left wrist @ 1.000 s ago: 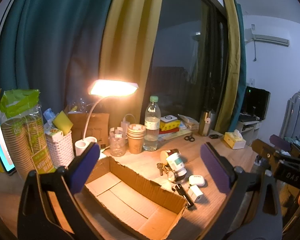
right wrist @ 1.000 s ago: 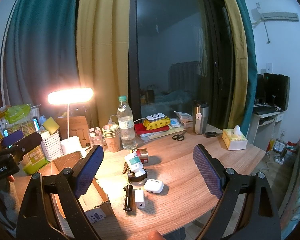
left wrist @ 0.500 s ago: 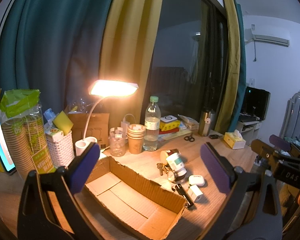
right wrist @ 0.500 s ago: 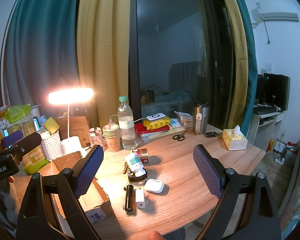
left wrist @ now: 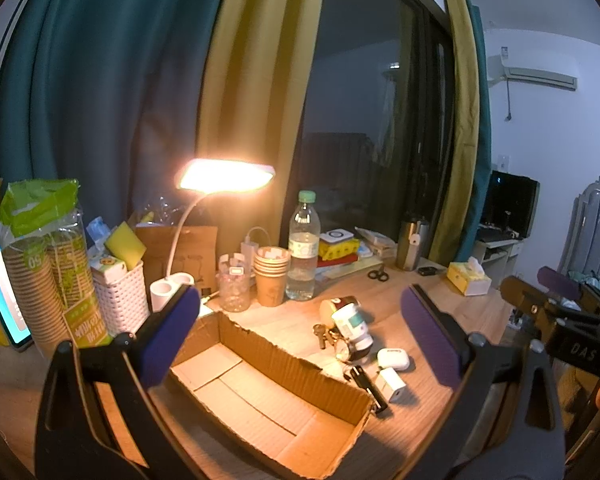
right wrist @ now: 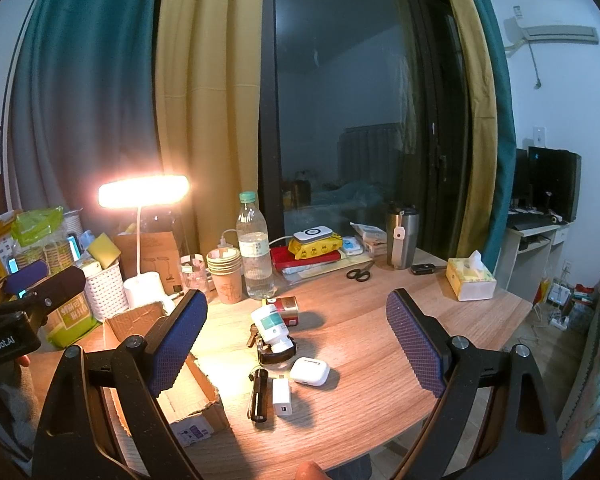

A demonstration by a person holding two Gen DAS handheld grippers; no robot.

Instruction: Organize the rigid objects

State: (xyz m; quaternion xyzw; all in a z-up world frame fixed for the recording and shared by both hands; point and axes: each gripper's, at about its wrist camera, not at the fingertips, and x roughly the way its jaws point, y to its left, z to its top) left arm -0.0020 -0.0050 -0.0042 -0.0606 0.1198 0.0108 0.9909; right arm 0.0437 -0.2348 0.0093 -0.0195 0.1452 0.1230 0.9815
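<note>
From the left wrist camera, the left gripper (left wrist: pixel 300 332) hangs above a wooden desk (left wrist: pixel 440 304) with its two purple-padded fingers spread wide apart and nothing between them. Right below it sits an open cardboard box (left wrist: pixel 268 396), which looks empty inside. Just beside the box's right wall lies a small cluster of items: a white pill bottle (left wrist: pixel 352 326) tipped on its side, a red tin (left wrist: pixel 340 304) touching it from behind, a bunch of keys (left wrist: pixel 320 332), a white earbud case (left wrist: pixel 394 358), a white charger cube (left wrist: pixel 390 384) and a black flashlight (left wrist: pixel 368 386) lying against the box's corner. Behind the box a lit desk lamp (left wrist: pixel 226 176) glows beside a stack of paper cups (left wrist: pixel 271 274) and a water bottle (left wrist: pixel 303 248). The right gripper (left wrist: pixel 560 300) shows at the right edge, too side-on there to judge its opening. From the right wrist camera, the right gripper (right wrist: pixel 296 340) is held over the desk's middle, its fingers likewise spread wide and holding nothing. Between them lie the same pill bottle (right wrist: pixel 272 326), red tin (right wrist: pixel 286 308), earbud case (right wrist: pixel 310 371), charger cube (right wrist: pixel 281 397) and flashlight (right wrist: pixel 258 394), with the box (right wrist: pixel 188 400) just to their left. Farther back are scissors (right wrist: pixel 360 272), a steel tumbler (right wrist: pixel 400 236) and a tissue box (right wrist: pixel 470 280).
</note>
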